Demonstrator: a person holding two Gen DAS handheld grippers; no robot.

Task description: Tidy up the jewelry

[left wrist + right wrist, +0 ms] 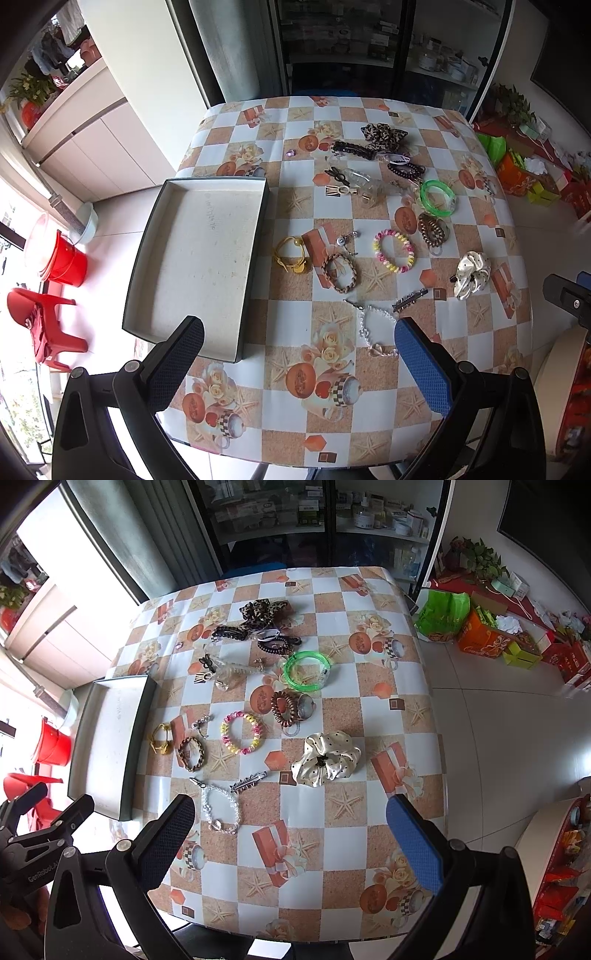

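An empty dark-rimmed box [144, 254] lies at the table's left edge; it also shows in the right wrist view [136, 738]. Jewelry and hair pieces lie scattered to its right: a yellow cord bracelet [291, 254], a brown braided bracelet [340, 273], a pink-yellow coil band [393, 251], a clear bead bracelet [219, 808], a green bangle [306, 670], a cream dotted scrunchie [327, 758], a leopard scrunchie [260, 613]. My left gripper [299, 339] is open and empty above the near table. My right gripper [290, 819] is open and empty, also above the near side.
The checkered tablecloth [369, 709] covers the table. A glass cabinet [314, 517] stands behind it. Red bucket [64, 262] and red chair [40, 321] are on the floor left. Boxes and bags [480, 631] are on the floor right.
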